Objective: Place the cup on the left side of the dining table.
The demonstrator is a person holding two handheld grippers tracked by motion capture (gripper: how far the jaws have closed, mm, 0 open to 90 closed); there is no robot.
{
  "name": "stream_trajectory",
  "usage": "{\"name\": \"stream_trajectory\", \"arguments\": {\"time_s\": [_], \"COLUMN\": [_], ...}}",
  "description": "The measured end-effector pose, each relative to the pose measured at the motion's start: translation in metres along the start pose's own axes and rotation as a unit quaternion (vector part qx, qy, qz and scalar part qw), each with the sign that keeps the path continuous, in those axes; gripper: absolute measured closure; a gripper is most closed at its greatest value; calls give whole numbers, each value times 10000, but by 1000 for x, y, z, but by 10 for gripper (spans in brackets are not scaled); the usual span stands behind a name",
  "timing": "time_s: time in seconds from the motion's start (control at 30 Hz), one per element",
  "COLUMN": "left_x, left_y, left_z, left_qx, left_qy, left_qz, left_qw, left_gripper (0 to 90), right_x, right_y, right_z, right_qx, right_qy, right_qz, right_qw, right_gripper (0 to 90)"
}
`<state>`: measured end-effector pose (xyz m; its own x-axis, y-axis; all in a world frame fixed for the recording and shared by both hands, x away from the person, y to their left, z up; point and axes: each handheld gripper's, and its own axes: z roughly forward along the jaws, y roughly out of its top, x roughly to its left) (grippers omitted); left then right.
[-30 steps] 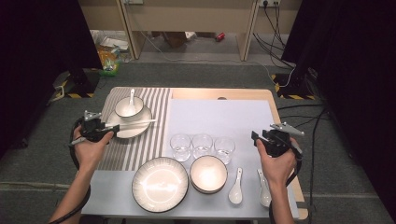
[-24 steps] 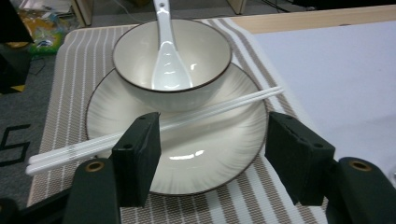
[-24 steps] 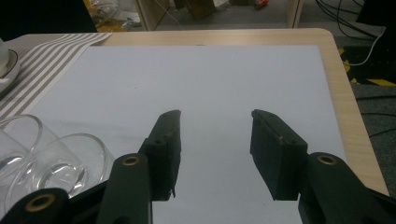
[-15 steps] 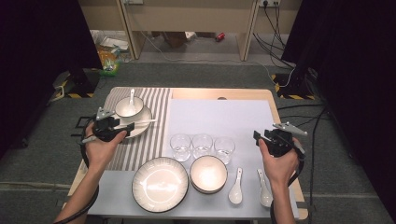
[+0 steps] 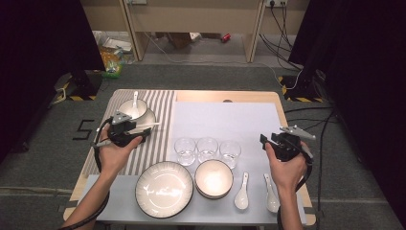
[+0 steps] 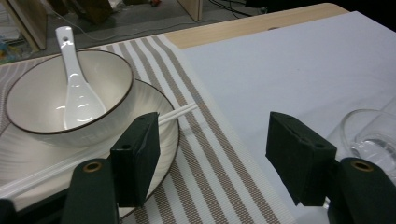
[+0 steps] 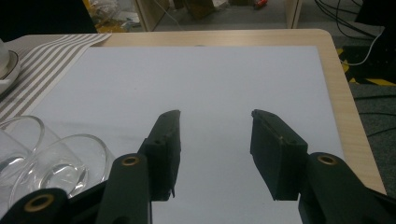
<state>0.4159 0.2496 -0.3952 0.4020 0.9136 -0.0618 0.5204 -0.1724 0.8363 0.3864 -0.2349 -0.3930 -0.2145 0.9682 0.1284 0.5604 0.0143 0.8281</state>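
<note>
Glossy ceramic bowl [image 6: 70,100], spoon [image 6: 74,84] inside, on ribbed plate [image 6: 161,121].

The light comes from above and is bright on the table [image 5: 225,120], while both side edges of the high view are almost black. The white bowl [image 5: 214,178] glares. Both gripper views look soft and a little blurred.

From the high view we look fwd and down on the whole table [image 5: 225,96]. Left gripper view sits low, close over the striped mat [image 6: 205,154]; right gripper view faces the far edge. Both share the glasses [image 7: 60,168].
</note>
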Motion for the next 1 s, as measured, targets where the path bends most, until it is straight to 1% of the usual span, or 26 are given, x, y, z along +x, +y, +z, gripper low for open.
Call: {"name": "stream_trajectory", "arguments": {"time_s": [0.27, 0.37, 0.5, 0.6, 0.73, 0.83, 0.93, 1.0], "left_x": [-19, -28, -37, -43, -49, -54, -58, -59], "left_y": [4, 5, 5, 6, 6, 6, 6, 6], "left_z": [3, 6, 12, 15, 22, 27, 34, 40], "left_qx": [-117, -95, -10, 3, 66, 135, 224, 303], "left_qy": [-296, -421, -501, -595, -735, -840, -1058, -1162], "left_qz": [18, 105, 214, 265, 302, 379, 280, 247], "left_qw": [9995, 9990, 9985, 9979, 9968, 9957, 9937, 9925], "left_gripper": [345, 344, 343, 342, 343, 344, 347, 360], "right_x": [0, 0, -1, -1, -2, -3, -3, -3], "right_y": [-1, -1, -1, -1, -1, -1, -1, -1], "right_z": [1, 0, -1, -2, -3, -3, -3, -3], "right_qx": [38, 53, 30, 53, 49, 51, 59, 57], "right_qy": [7, -10, -23, -34, -42, -44, -48, -44], "right_qz": [-16, 14, 3, 29, 35, 58, 51, 37], "right_qw": [10000, 10000, 10000, 10000, 10000, 10000, 10000, 10000], "right_gripper": [531, 531, 530, 530, 530, 529, 529, 529]}}
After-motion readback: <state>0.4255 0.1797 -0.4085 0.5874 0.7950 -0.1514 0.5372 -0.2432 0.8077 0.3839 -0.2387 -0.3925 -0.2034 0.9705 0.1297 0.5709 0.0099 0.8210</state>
